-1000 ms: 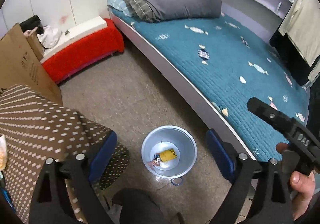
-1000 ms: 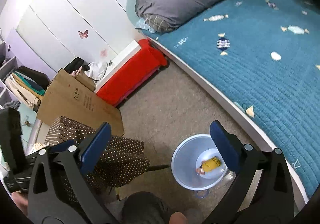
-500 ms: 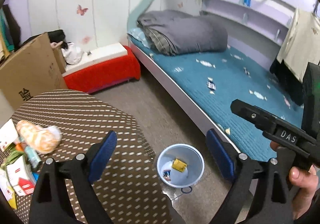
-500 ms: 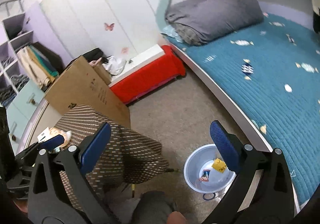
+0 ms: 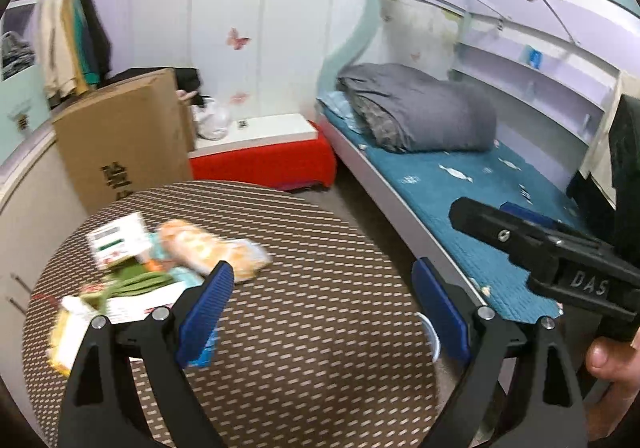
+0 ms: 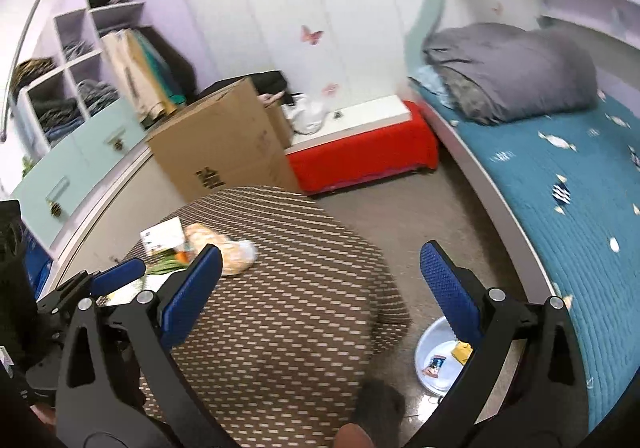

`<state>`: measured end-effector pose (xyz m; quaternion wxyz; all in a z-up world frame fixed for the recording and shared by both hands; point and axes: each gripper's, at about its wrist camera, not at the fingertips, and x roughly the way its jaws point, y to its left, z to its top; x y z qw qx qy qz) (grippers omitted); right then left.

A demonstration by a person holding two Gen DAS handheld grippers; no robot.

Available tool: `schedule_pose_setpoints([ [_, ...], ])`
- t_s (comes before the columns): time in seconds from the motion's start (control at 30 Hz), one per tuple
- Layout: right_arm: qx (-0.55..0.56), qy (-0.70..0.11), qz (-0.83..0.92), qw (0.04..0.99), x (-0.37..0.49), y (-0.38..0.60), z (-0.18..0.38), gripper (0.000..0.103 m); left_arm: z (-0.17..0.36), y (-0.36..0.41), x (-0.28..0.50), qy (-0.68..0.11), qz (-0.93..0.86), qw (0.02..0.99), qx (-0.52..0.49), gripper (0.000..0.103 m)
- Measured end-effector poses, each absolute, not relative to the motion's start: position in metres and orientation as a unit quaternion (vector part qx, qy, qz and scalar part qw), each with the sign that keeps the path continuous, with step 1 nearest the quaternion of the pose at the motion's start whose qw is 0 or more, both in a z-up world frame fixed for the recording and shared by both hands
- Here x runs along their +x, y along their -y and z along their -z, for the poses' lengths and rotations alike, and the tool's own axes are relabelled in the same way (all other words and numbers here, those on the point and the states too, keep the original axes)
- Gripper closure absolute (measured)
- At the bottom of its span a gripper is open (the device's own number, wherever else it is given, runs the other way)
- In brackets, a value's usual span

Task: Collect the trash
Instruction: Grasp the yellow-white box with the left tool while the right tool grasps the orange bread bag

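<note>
Both tools gaping and empty above the round table, trash piled at its far left.

The left tool (image 5: 322, 304) and the right tool (image 6: 320, 280) each have their blue pads spread wide with nothing between them. On the dotted brown table (image 5: 304, 328) lies a heap of wrappers (image 5: 132, 272), among them an orange snack bag (image 5: 212, 248) and a white carton (image 5: 116, 240), blurred. Down on the floor by the bed (image 6: 560, 208) sits a pale basin (image 6: 434, 364) holding two scraps of packaging, partly hidden behind the right tool's finger.
</note>
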<state>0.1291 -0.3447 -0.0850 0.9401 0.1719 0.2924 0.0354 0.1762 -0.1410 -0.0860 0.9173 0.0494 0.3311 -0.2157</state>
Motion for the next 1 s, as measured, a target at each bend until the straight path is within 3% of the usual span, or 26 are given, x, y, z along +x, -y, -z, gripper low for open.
schedule_pose_setpoints([
  [0.43,0.106,-0.317,-0.104,0.937,0.152,0.249,0.052,0.006,0.082,0.000,0.165,-0.334,0.125,0.934,0.008,0.014],
  [0.77,0.041,-0.361,-0.131,0.922,0.195,0.200,0.074,0.006,0.127,-0.099,0.190,-0.372,0.056,0.927,0.000,0.014],
  [1.0,0.007,-0.397,-0.152,0.905,0.246,0.180,0.110,0.006,0.159,-0.119,0.222,-0.408,0.053,0.912,0.000,0.014],
])
